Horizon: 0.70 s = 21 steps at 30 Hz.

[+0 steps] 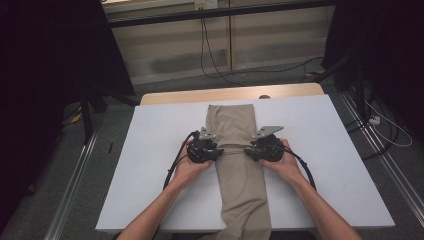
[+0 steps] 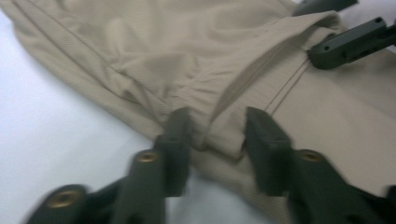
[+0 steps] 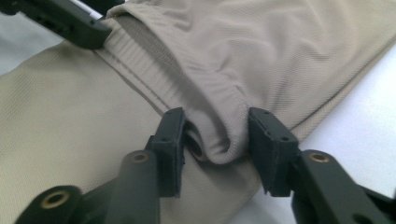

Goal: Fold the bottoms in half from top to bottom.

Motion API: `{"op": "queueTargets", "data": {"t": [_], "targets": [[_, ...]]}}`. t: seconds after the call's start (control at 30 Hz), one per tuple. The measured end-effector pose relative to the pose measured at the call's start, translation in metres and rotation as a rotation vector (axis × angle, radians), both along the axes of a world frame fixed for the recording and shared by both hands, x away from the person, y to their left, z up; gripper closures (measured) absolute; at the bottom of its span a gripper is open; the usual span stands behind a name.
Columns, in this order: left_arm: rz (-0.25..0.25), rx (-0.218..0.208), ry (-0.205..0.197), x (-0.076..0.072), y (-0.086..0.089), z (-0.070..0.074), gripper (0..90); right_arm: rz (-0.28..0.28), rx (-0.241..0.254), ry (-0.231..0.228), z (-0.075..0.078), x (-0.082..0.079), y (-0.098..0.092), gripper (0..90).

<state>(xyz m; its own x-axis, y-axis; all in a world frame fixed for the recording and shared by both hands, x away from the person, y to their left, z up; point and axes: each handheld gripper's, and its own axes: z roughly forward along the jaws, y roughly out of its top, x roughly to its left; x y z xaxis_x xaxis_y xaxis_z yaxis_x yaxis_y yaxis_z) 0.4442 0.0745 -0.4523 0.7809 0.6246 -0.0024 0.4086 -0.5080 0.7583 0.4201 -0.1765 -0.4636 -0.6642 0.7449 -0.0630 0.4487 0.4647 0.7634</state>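
Tan trousers (image 1: pixel 239 165) lie lengthwise down the middle of a white table (image 1: pixel 150 150), one end folded back on itself, the near end hanging over the table's front edge. Left gripper (image 1: pixel 214 152) sits at the trousers' left edge, right gripper (image 1: pixel 248 151) at the right edge, both at the fold's ribbed band, w/ a hand (image 1: pixel 187 167) behind the left one. Around the table: grey floor, black cables (image 1: pixel 210 55) trailing beyond the trousers' far end, dark stands either side; nothing on the table blocks the cloth. Left gripper view: fingers (image 2: pixel 176 140) apart w/ a bunched edge of cloth between them, the far side pressed against one pad, a gap on the other; right gripper's tips visible past the band. Right gripper view shows what the high view can't: a fold of cloth (image 3: pixel 219 140) pinched up between both pads, fingers (image 3: pixel 170 137) clamped on it, left gripper's tip at the band's far end
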Motion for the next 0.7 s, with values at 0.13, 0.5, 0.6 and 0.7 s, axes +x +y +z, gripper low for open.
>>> {"op": "queueTargets", "data": {"t": [0.13,0.5,0.6,0.7], "targets": [[0.004,-0.046,0.024,0.001,0.001,0.003,84.5,-0.017,0.041,0.014,0.003,0.002,-0.004,70.3],[-0.034,-0.140,0.042,-0.019,0.004,0.039,88.1,-0.030,0.131,0.009,0.033,-0.011,-0.015,79.5],[-0.068,-0.142,0.051,-0.036,0.008,0.045,88.2,-0.014,0.158,0.014,0.041,-0.025,-0.018,79.4],[-0.097,-0.155,0.060,-0.057,0.013,0.045,88.2,0.013,0.168,0.016,0.044,-0.049,-0.018,79.4]]}}
